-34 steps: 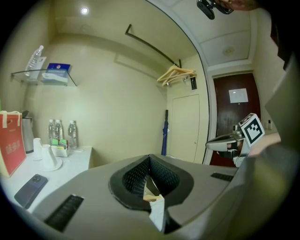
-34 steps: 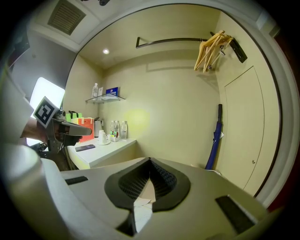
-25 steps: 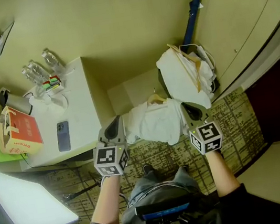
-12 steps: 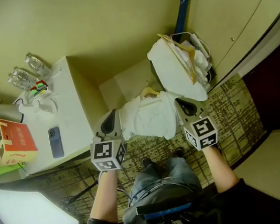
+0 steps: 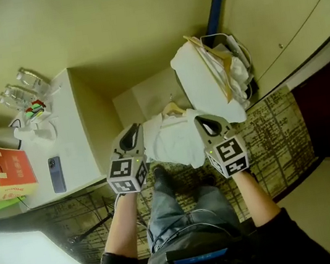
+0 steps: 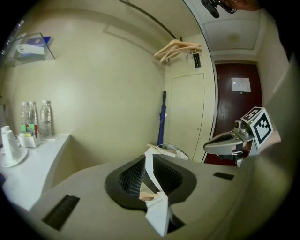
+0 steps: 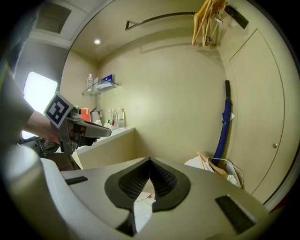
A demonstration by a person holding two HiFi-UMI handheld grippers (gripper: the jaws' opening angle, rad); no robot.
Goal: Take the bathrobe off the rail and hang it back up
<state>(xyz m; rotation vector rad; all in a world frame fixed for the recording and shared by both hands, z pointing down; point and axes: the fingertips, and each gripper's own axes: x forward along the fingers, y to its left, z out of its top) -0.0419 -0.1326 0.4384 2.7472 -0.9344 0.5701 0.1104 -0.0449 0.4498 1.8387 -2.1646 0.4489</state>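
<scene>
Got the bathrobe [image 5: 171,141] off the rail [image 7: 159,18] and strung between my two claws, dead ahead at 12 o'clock with its hanger [image 5: 173,107] on the far edge. Right claw [image 5: 199,121], at 3 o'clock, is clamped on white cloth. Left claw [image 5: 138,129], at 9, has just been easing its jaws apart a touch, but cloth sits pinched between them. One shoulder each, I reckon, so it hangs flat.
</scene>
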